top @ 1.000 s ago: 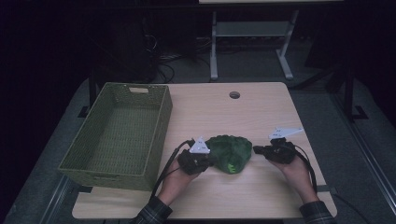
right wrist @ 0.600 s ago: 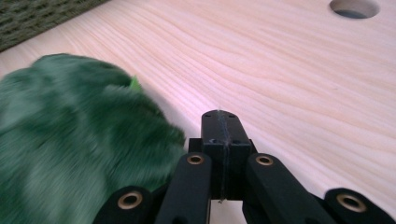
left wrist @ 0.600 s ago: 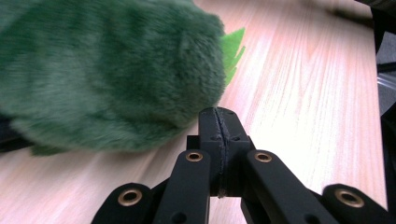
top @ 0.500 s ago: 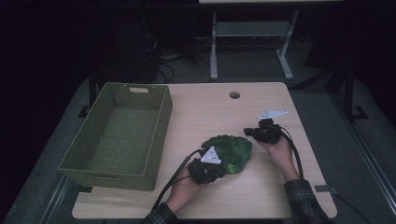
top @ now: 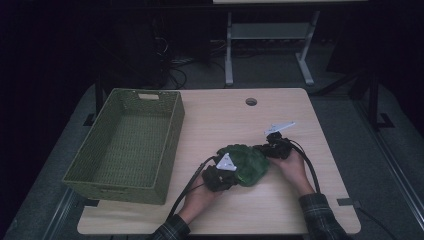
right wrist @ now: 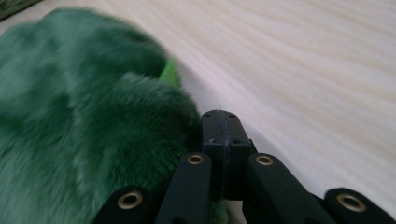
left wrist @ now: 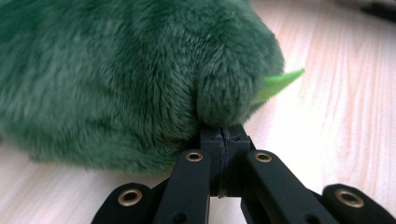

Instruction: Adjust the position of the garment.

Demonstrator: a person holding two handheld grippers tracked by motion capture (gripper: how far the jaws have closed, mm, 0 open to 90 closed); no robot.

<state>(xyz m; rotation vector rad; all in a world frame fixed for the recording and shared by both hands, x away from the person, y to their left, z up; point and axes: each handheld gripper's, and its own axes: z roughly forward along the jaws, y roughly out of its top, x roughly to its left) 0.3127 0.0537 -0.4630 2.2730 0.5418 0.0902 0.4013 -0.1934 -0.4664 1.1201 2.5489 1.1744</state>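
Plush toy pinched from both sides, basket unfilled

Plush toy (top: 243, 164), one green furry piece, lies on the tabletop (top: 220, 115) toward its near right corner. From the high view, the left tongs (top: 227, 172) meet its near-left side and the right tongs (top: 261, 149) its far-right side. One woven green basket (top: 127, 142) sits along the left edge, nothing in it; if the toy belongs there, lifting and carrying remain.

Left gripper view: jaws shut together, their tips pressed into a furry lobe, seemingly pinching it, beside a light green felt point (left wrist: 279, 82).

Right gripper view: jaws likewise shut, tips buried in fur; whether they actually grip it, I cannot tell.
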